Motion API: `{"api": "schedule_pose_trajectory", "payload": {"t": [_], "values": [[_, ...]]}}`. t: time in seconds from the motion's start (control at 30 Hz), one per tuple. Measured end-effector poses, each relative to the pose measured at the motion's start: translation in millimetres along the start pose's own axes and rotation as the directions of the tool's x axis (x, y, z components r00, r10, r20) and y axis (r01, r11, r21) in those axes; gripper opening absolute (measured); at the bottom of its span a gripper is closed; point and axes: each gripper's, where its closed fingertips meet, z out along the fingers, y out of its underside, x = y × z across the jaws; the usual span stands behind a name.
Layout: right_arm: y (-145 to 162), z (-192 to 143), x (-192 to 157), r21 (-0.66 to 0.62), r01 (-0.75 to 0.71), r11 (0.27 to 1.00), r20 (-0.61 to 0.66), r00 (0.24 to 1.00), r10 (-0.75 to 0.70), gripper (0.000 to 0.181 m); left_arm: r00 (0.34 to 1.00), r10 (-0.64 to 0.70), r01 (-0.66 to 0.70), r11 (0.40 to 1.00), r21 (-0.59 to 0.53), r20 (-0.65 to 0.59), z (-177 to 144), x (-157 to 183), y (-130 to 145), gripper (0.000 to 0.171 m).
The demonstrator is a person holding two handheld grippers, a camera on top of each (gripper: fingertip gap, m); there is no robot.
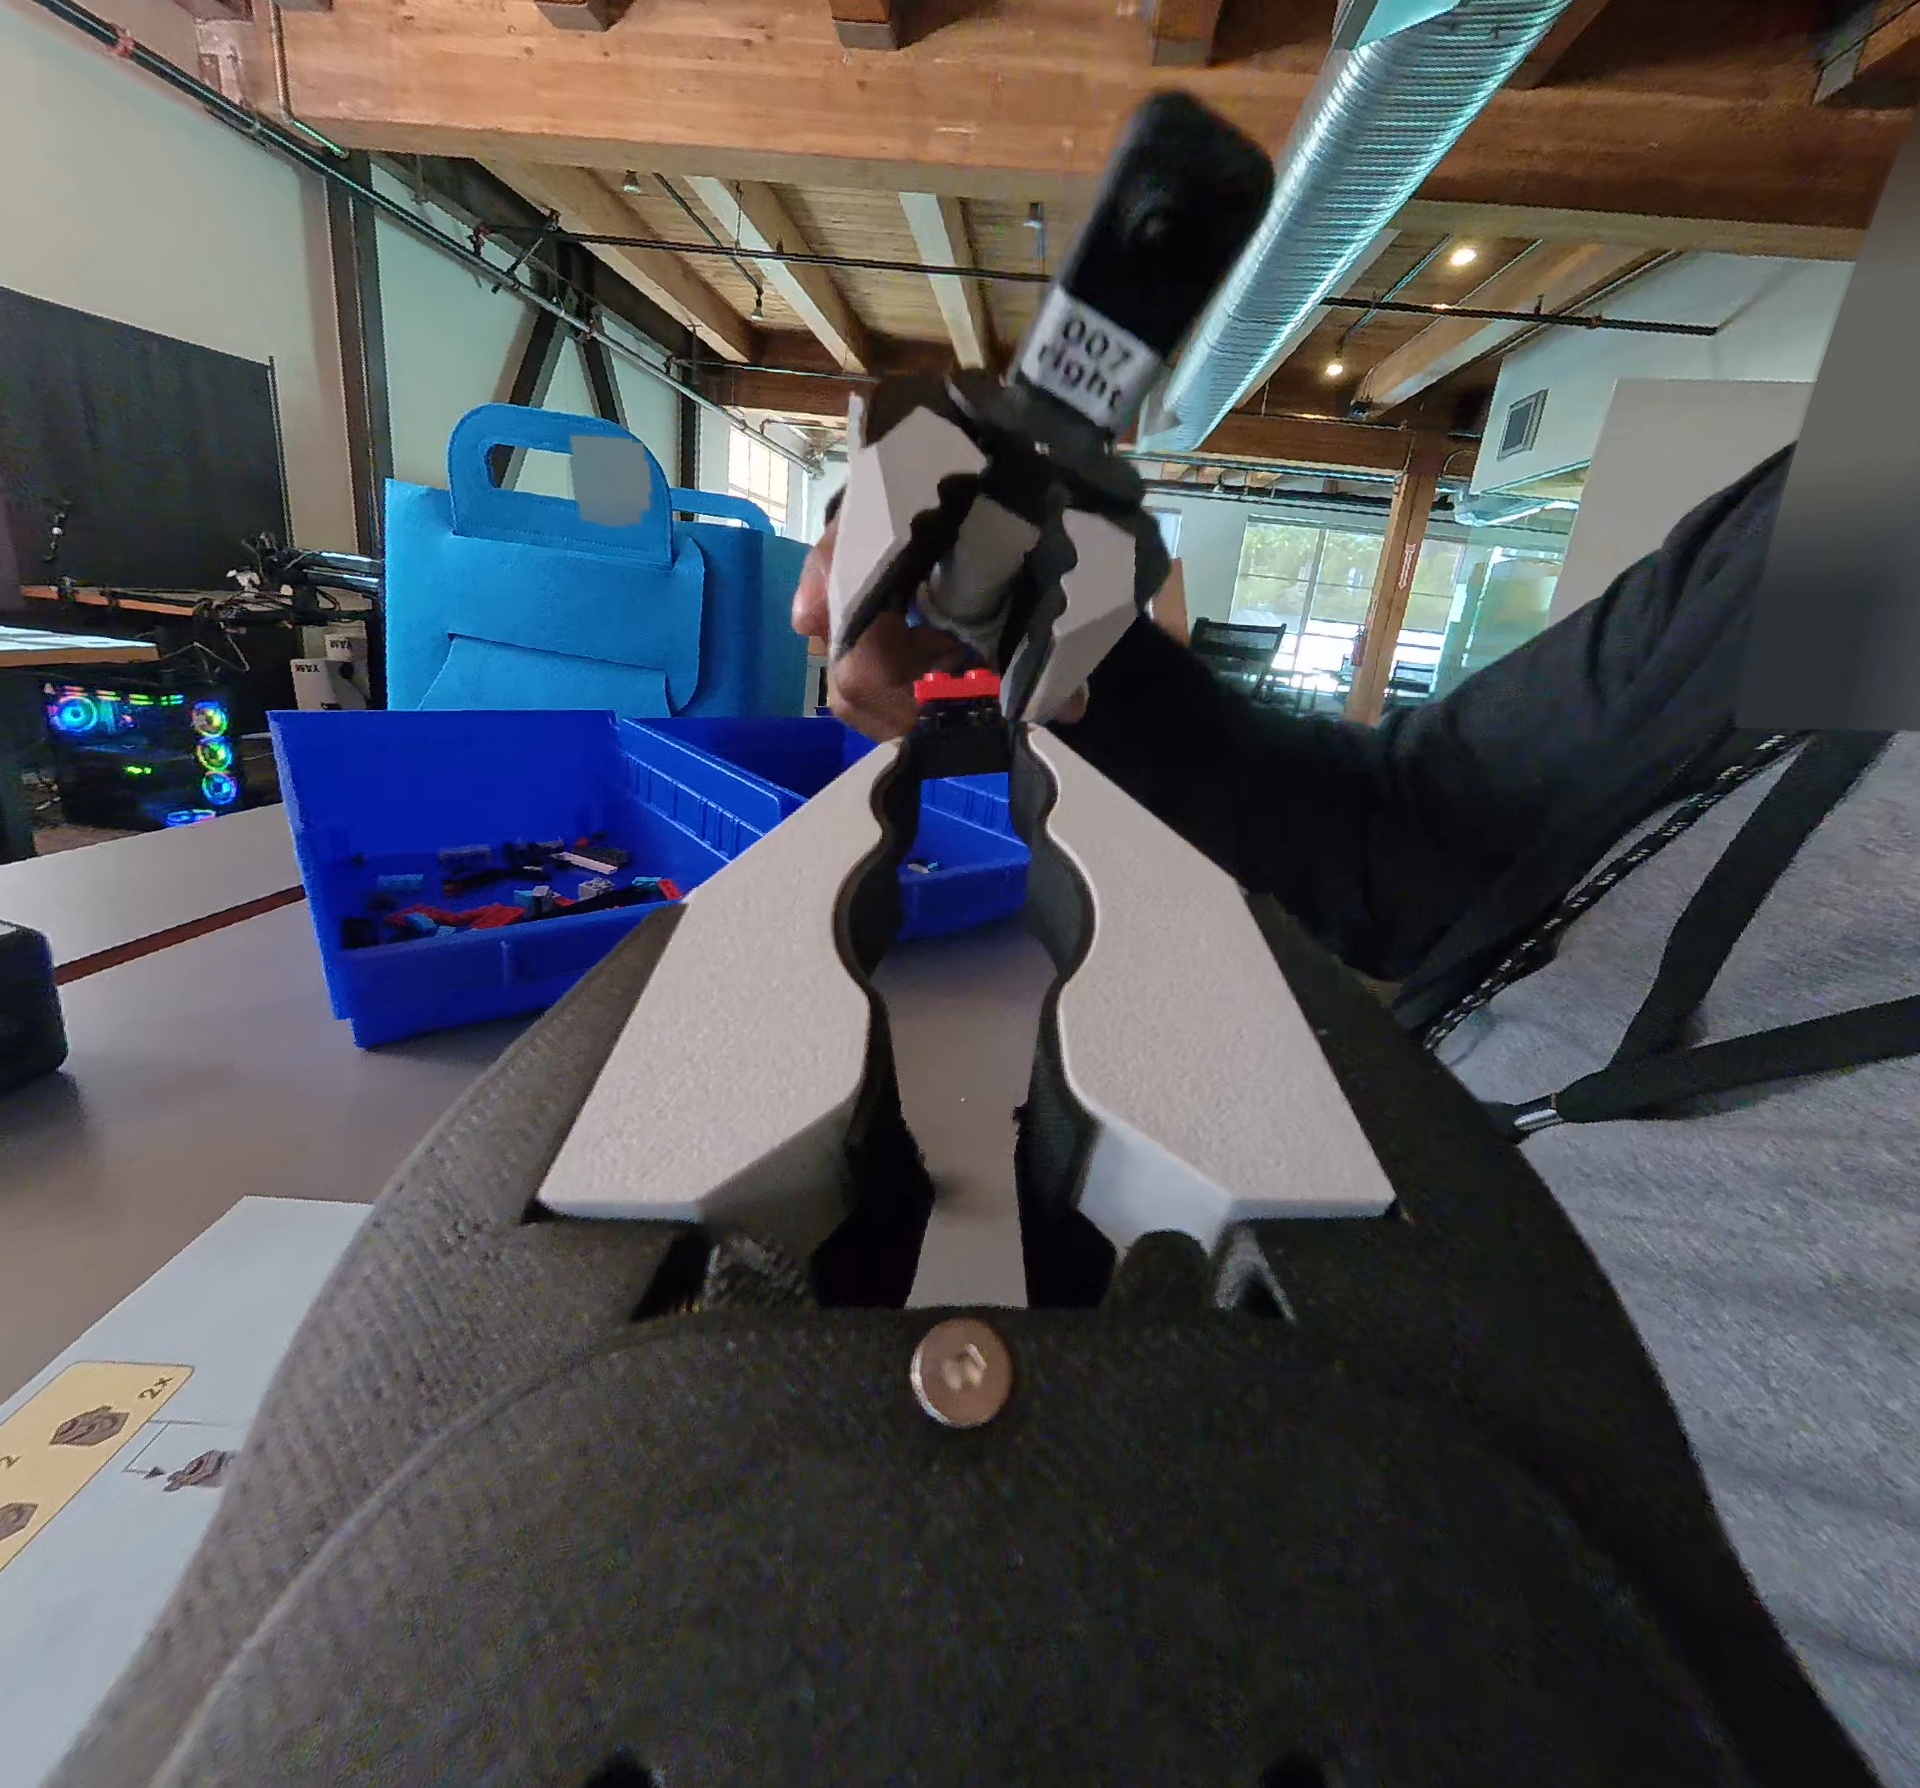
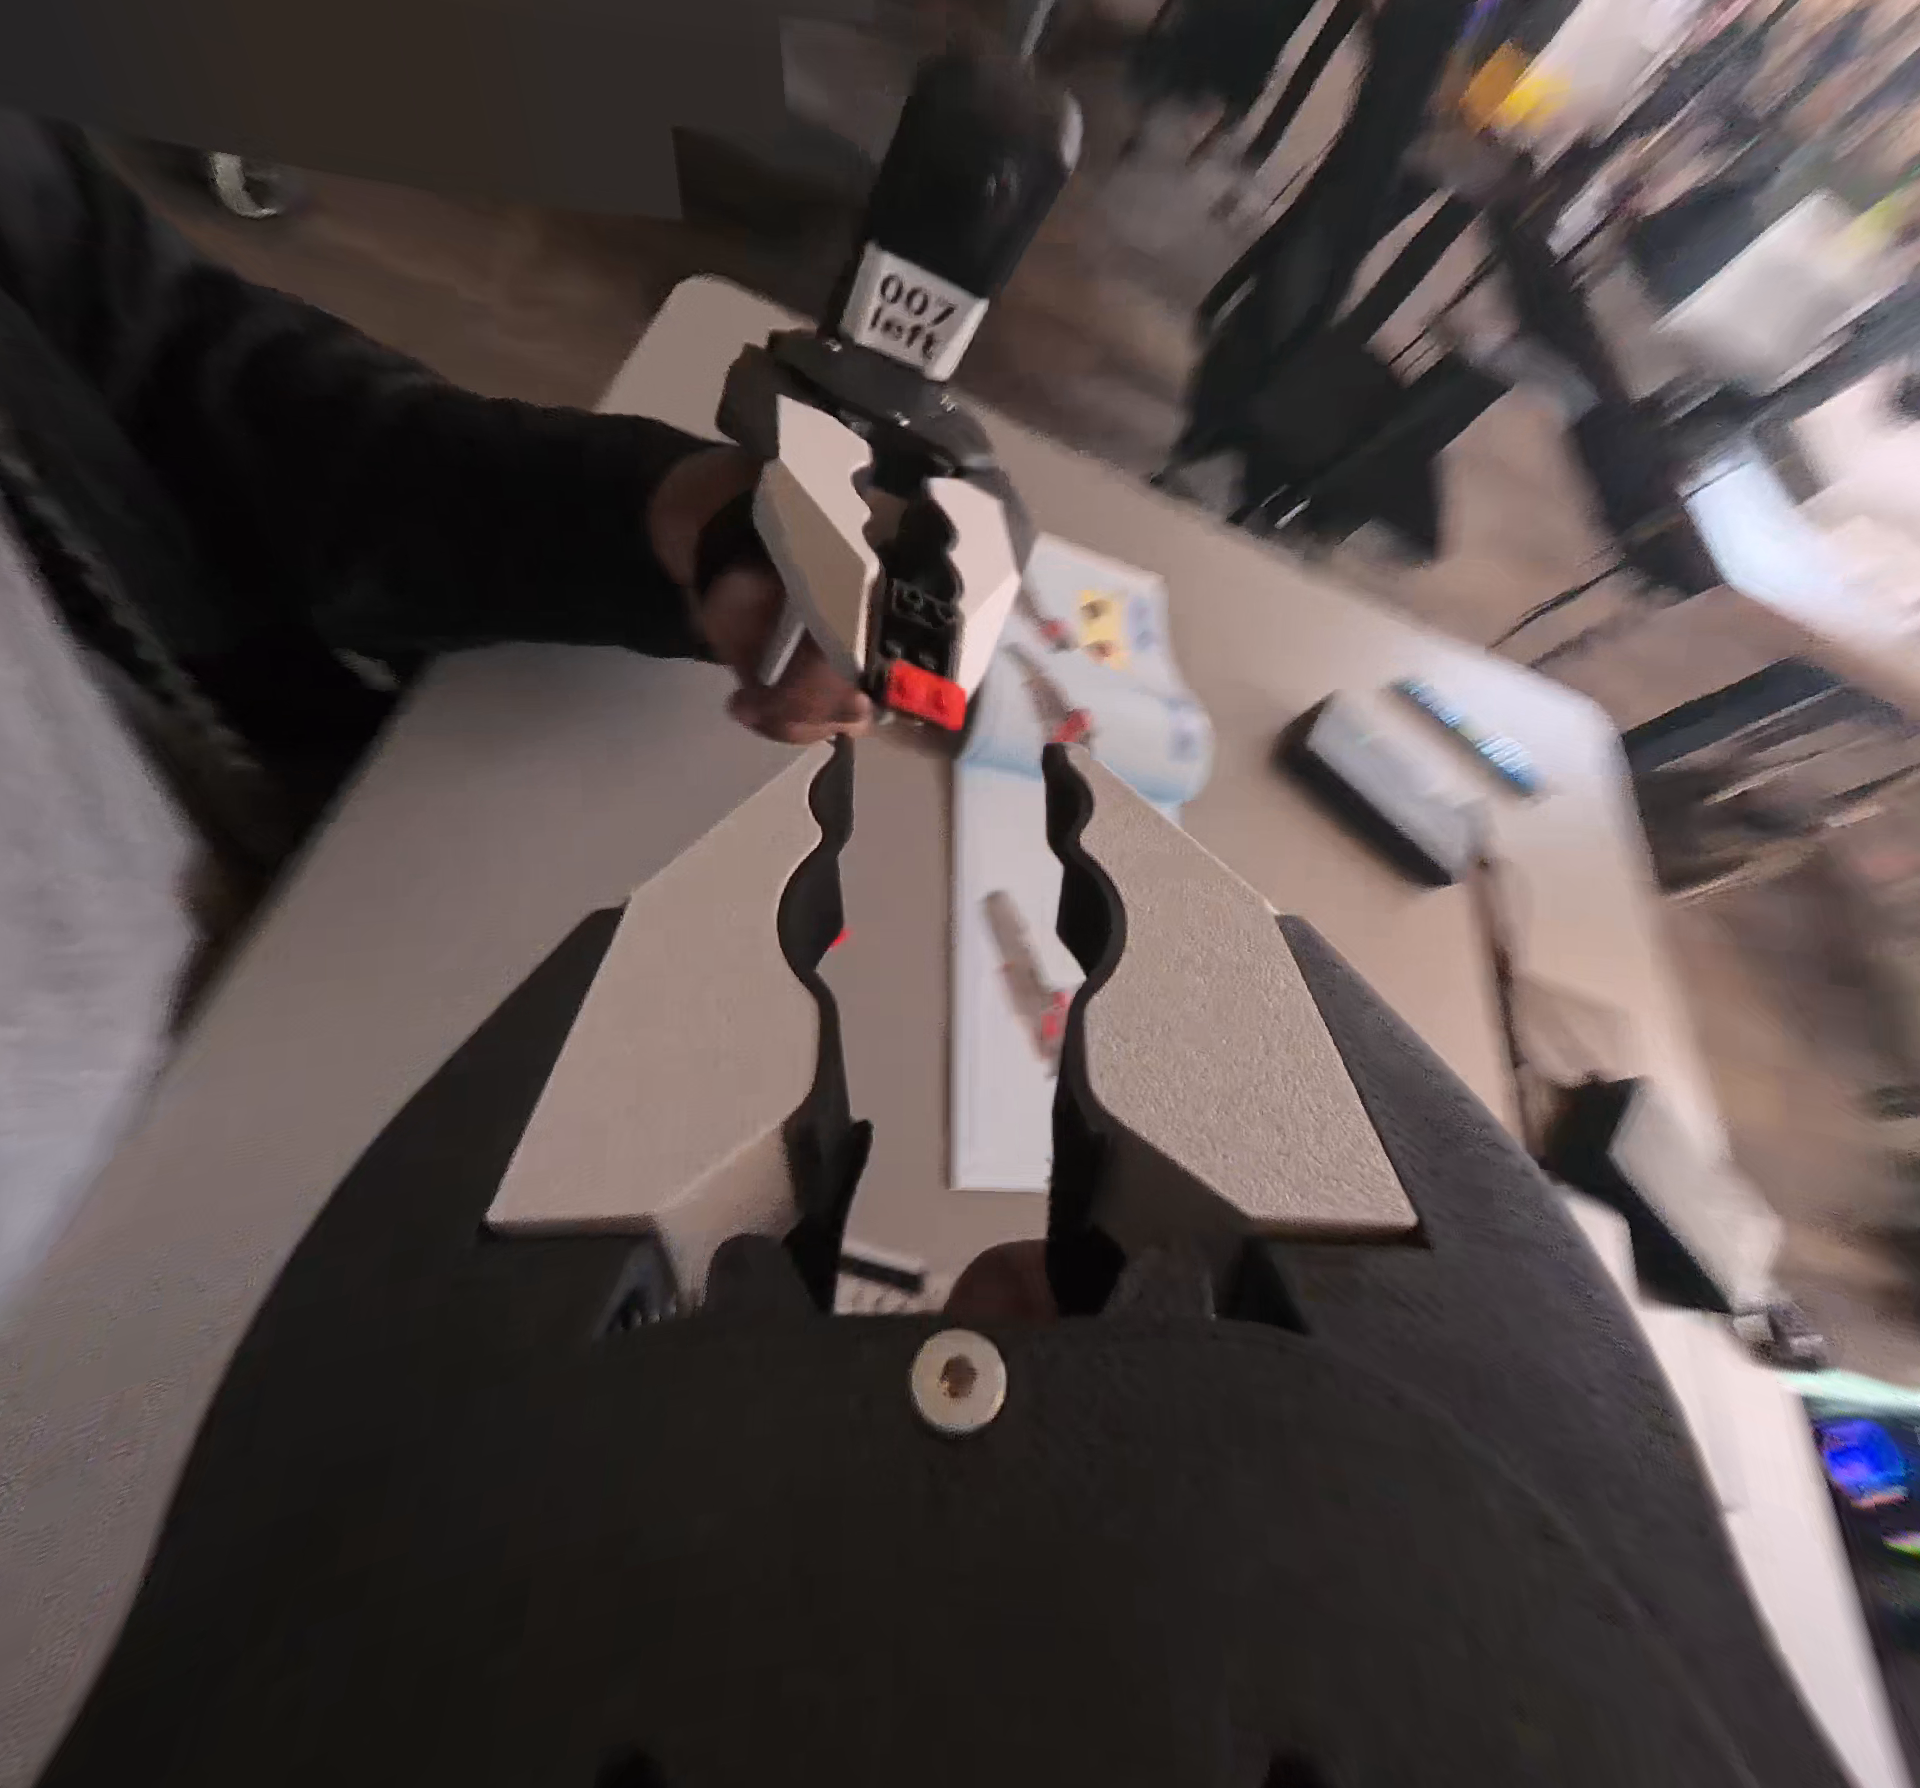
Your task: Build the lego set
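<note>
At frame centre, the left gripper (image 1: 961, 751) is clamped on a small black-and-red lego assembly (image 1: 961, 715). The right gripper (image 2: 948, 751) stands apart, empty, above the grey desk (image 2: 416, 855).

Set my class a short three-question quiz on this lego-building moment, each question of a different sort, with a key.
1. True or false: the left gripper is shut on a black-and-red lego assembly.
2. The loose lego pieces lie in: A) the blue bin; B) a cardboard box; C) a glass jar.
3. Fill in: the right gripper is ___.
Key: 1 true; 2 A; 3 open.
</note>
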Motion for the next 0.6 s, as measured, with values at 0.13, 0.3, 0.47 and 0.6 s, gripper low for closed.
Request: {"api": "schedule_pose_trajectory", "payload": {"t": [0.13, 0.3, 0.47, 0.6], "values": [[0.3, -5.6, -0.7, 0.076, 0.219, 0.973, -0.172, 0.964, -0.203, 0.04, 1.0, -0.008, 0.008, 1.0, 0.003, -0.007, 1.0, 1.0, 0.4, 0.017], [-6.1, -3.7, -7.3, 0.022, 0.433, 0.901, -0.277, 0.869, -0.411, 0.042, 1.0, -0.014, 0.014, 1.0, 0.001, -0.013, 3.2, 2.0, 1.9, 0.017], [-4.0, 6.9, -9.7, -0.079, 0.551, 0.831, -0.293, 0.784, -0.548, 0.042, 1.0, -0.019, 0.019, 1.0, 0.0, -0.019, 3.7, 2.7, 2.4, 0.017], [-8.3, 9.0, -9.1, -0.097, 0.592, 0.8, -0.313, 0.745, -0.589, 0.04, 1.0, -0.019, 0.019, 1.0, 0.004, -0.018, 2.6, 2.6, 1.2, 0.017]]}}
